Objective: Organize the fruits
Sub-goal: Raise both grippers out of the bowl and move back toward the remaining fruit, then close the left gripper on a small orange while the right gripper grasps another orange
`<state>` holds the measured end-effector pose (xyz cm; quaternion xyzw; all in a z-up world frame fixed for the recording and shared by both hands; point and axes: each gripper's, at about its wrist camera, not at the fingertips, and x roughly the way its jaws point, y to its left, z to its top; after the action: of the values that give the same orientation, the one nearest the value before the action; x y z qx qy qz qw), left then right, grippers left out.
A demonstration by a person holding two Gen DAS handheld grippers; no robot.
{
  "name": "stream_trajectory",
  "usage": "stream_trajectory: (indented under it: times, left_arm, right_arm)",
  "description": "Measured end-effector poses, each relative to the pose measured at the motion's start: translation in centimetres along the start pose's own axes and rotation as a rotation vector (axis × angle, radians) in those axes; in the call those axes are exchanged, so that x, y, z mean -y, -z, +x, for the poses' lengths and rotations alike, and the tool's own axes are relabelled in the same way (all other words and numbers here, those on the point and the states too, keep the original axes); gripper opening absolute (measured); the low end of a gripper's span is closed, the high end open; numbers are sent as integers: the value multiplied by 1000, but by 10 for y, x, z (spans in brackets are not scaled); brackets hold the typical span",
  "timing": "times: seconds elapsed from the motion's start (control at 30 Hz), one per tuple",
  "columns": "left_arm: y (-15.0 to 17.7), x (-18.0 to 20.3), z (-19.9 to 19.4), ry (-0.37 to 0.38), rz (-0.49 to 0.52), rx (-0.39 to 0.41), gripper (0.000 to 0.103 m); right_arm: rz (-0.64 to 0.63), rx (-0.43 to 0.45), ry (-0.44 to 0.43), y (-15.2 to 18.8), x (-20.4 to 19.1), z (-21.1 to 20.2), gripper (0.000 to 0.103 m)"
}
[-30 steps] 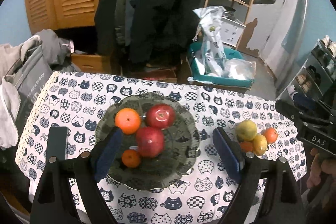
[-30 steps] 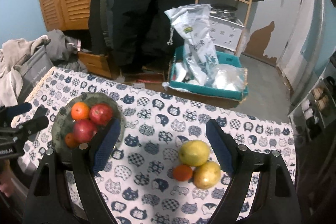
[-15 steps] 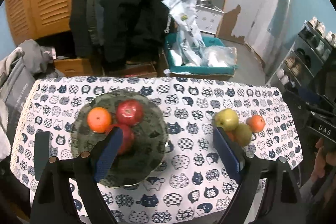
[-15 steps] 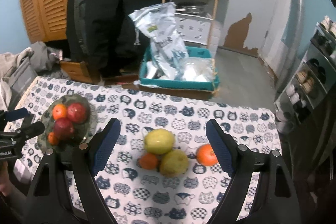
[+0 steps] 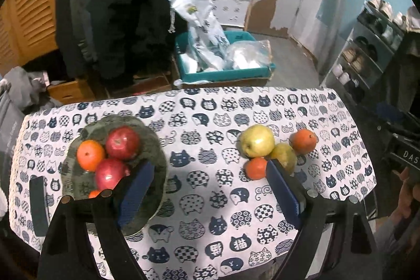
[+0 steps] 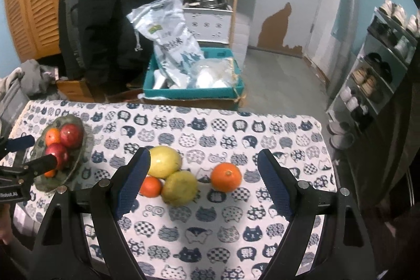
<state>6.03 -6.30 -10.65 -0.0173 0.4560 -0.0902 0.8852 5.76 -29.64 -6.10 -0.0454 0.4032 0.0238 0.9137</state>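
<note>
— What is sitting toward the left edge of the table [image 6: 262,248]?
— The plate [image 5: 155,148], holding two apples [image 5: 122,143] and oranges [image 5: 90,155] packed together.
— And toward the right edge?
— Two pears [image 6: 164,162] are lying touching, a small orange [image 6: 150,186] pressing against them on the near left, another orange [image 6: 226,177] lying just right of them, apart.
— Behind the far edge?
— A box [image 6: 194,92] is sitting on the floor, a bag [image 6: 170,38] standing in it.

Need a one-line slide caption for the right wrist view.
Open right gripper above two yellow fruits and two oranges on cat-print tablecloth.
</note>
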Motion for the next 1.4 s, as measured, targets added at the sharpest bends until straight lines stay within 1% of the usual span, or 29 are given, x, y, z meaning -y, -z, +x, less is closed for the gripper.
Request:
stream_trajectory:
  times: [0.27, 0.4, 0.57, 0.7, 0.8, 0.9, 1.0, 1.23, 1.4]
  left_arm:
    - [0, 25, 28, 12, 39, -49, 88]
    - [-1, 33, 43, 14, 45, -74, 88]
    - [0, 41, 65, 29, 41, -113, 88]
    - [3, 45, 85, 19, 52, -137, 88]
    - [7, 48, 102, 27, 56, -170, 88]
    - [13, 47, 119, 56, 31, -213, 88]
    - [18, 47, 133, 54, 14, -241, 88]
    - [23, 55, 152, 63, 42, -267, 88]
    - [24, 60, 158, 86, 52, -273, 88]
  right_arm:
    - [42, -28, 26, 12, 28, 7, 84]
    - [57, -58, 37, 19, 38, 18, 84]
    - [74, -123, 41, 30, 47, 41, 84]
    - [81, -159, 44, 37, 52, 55, 84]
    - [93, -182, 43, 42, 55, 63, 84]
    - [110, -209, 37, 46, 59, 73, 84]
    - [115, -227, 29, 49, 59, 81, 84]
    - [111, -268, 37, 57, 58, 96, 84]
    - [115, -278, 37, 58, 59, 102, 84]
